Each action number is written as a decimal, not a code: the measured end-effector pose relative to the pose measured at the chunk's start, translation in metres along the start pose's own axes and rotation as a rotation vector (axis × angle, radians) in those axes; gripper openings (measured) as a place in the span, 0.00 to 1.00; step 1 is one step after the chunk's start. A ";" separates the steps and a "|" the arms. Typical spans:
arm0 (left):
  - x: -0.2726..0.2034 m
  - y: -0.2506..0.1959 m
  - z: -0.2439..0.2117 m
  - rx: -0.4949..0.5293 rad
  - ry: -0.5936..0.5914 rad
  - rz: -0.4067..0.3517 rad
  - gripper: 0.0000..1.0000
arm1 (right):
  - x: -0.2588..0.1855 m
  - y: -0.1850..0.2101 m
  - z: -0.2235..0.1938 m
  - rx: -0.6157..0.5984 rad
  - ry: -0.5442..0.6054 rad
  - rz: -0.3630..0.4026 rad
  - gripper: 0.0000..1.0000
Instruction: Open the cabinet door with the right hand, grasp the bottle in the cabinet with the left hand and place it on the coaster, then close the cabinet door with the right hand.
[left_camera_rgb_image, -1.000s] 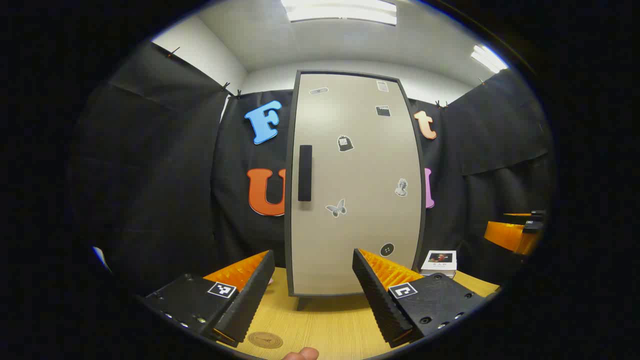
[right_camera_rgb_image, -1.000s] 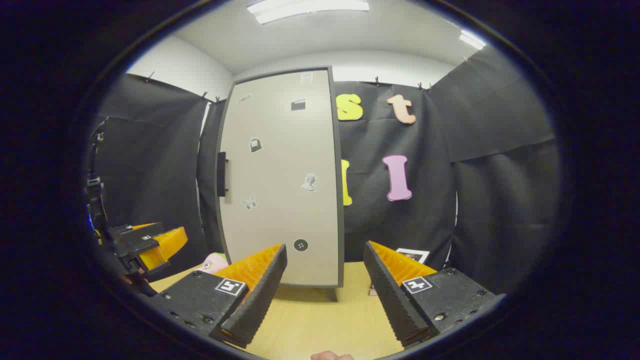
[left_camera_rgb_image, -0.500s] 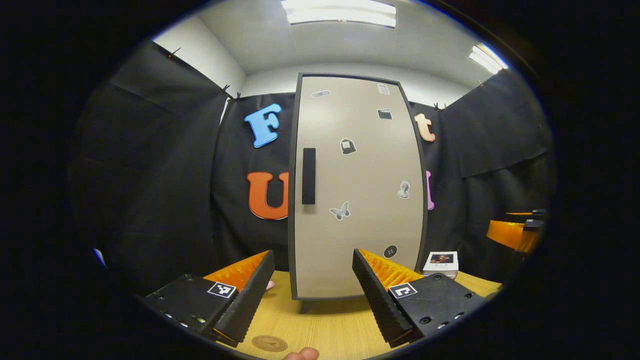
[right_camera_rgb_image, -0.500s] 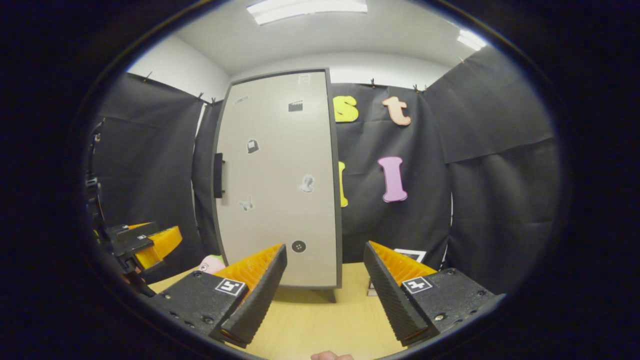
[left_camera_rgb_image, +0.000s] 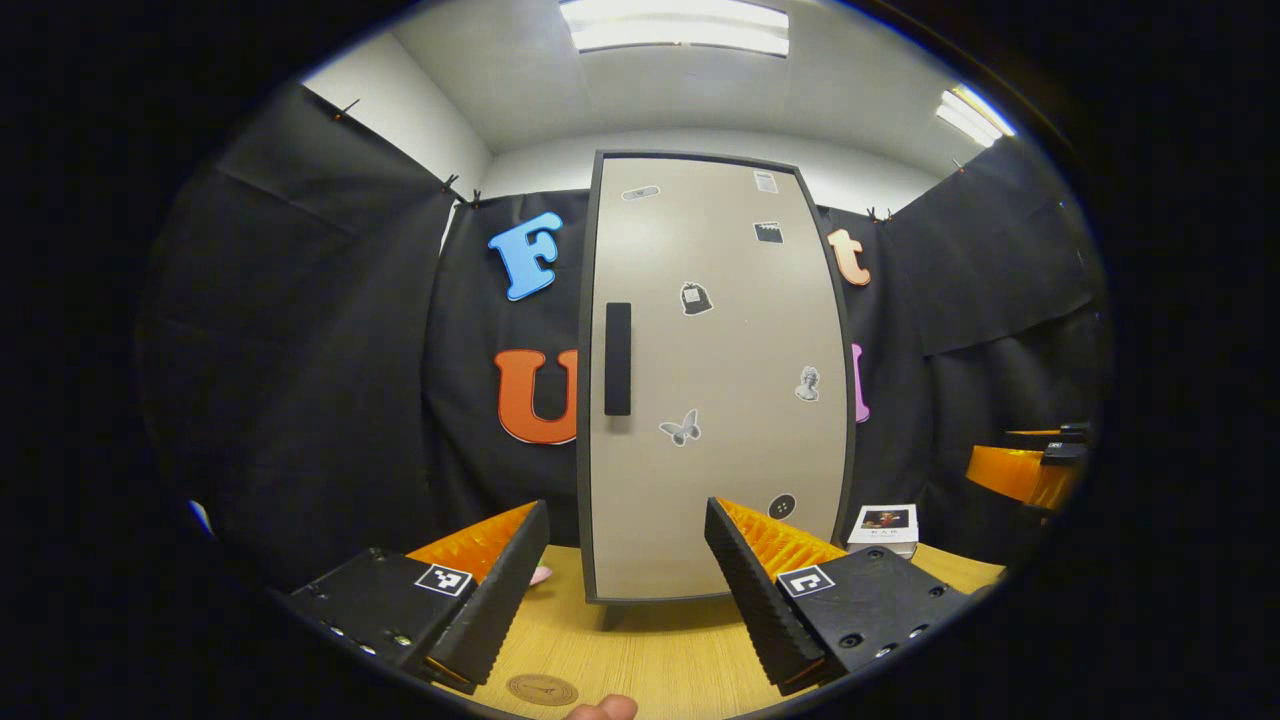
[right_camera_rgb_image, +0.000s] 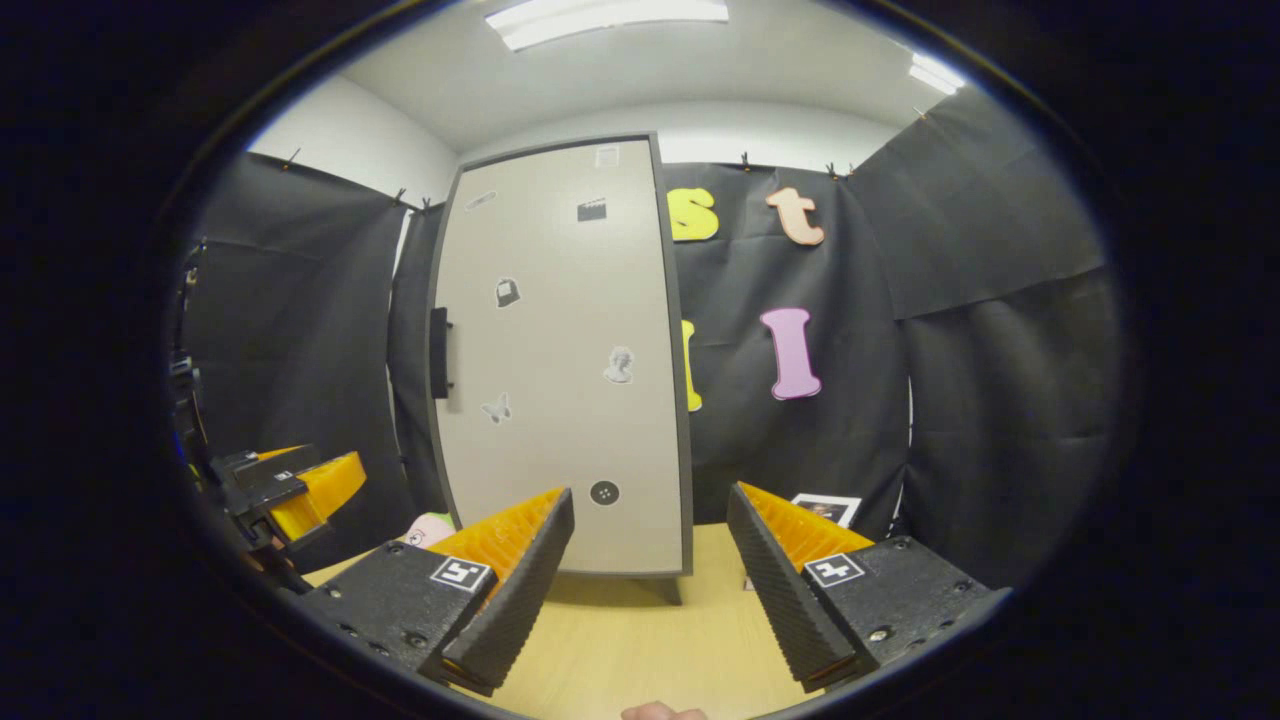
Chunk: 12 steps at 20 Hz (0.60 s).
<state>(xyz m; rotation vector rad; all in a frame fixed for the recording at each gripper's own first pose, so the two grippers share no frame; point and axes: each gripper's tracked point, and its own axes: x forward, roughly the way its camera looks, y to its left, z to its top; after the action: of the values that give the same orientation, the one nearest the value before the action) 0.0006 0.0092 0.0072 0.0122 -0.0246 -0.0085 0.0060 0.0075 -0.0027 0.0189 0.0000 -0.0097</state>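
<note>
Risk at handle: likely a slip or a miss on the handle (right_camera_rgb_image: 438, 352), a thin black vertical bar on the door's left edge, seen nearly edge-on in the right gripper view, so easy to misjudge.
Risk at door: swing of the cabinet door (left_camera_rgb_image: 715, 375) toward the near side could strike the left gripper (left_camera_rgb_image: 627, 575) parked straight in front of it.
Risk at cabinet: standing on small feet on the wooden table (left_camera_rgb_image: 660, 655); a hard tug might shift it.
Right gripper (right_camera_rgb_image: 650, 570): fingers spread wide, holding nothing, aimed at the door's lower right, handle well up and to the left.
Left gripper: fingers spread, nothing between them, door's bottom edge just beyond the tips.
Bottle: behind the closed door by the task's wording, so position relative to either pair of fingers cannot be told.
Coaster (left_camera_rgb_image: 541, 689): round, flat on the table, near side, just left of centre, below the left finger.
Stage: door not yet opened, handle untouched.
</note>
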 end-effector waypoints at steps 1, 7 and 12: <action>-0.001 0.000 0.000 -0.001 0.000 -0.001 0.95 | 0.001 0.001 0.000 0.000 -0.001 0.001 0.94; -0.002 0.001 -0.001 -0.004 0.003 0.003 0.95 | -0.001 0.004 -0.001 -0.002 0.003 0.010 0.94; -0.006 -0.001 0.002 0.004 -0.001 0.002 0.95 | -0.001 0.004 -0.002 -0.011 0.006 0.013 0.94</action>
<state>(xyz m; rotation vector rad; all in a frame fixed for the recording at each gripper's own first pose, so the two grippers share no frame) -0.0050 0.0086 0.0091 0.0161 -0.0256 -0.0064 0.0046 0.0115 -0.0042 0.0084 0.0061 0.0030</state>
